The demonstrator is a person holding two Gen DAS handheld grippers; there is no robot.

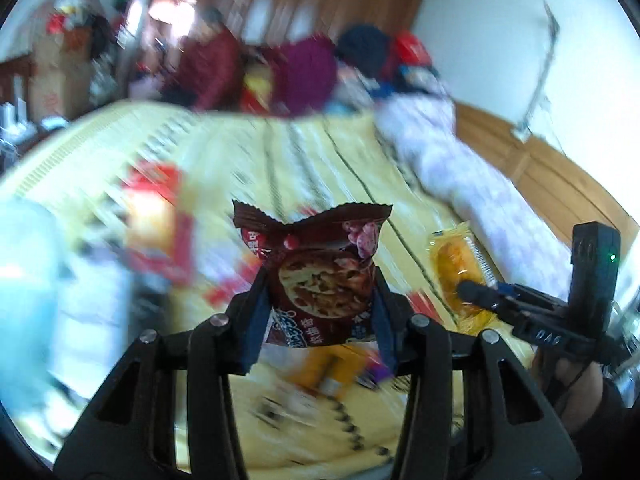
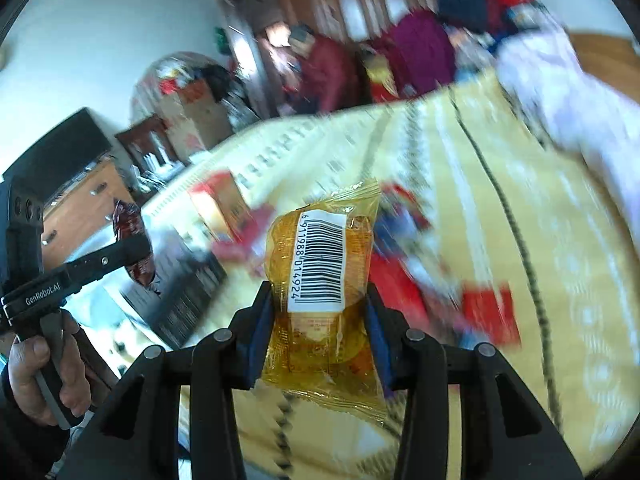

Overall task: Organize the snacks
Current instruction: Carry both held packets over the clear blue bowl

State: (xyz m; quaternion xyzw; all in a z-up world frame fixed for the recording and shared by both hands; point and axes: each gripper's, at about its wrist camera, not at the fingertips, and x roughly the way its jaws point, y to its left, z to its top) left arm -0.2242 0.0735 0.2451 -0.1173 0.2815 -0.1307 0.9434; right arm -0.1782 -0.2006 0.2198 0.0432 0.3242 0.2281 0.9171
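Loose snacks on the bed [image 1: 304, 152] blur unreadably, while left gripper [image 1: 320, 300] jaws clamp a cookie packet [image 1: 320, 272], right gripper [image 2: 318, 316] jaws a yellow pastry pack [image 2: 320, 280], barcode visible only there

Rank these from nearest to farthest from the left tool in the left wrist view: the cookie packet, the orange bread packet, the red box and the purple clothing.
1. Cookie packet: clamped in the left tool.
2. Orange bread packet: just right, held by the right tool.
3. Red box: farther left on the yellow bedspread.
4. Purple clothing: at the far end.
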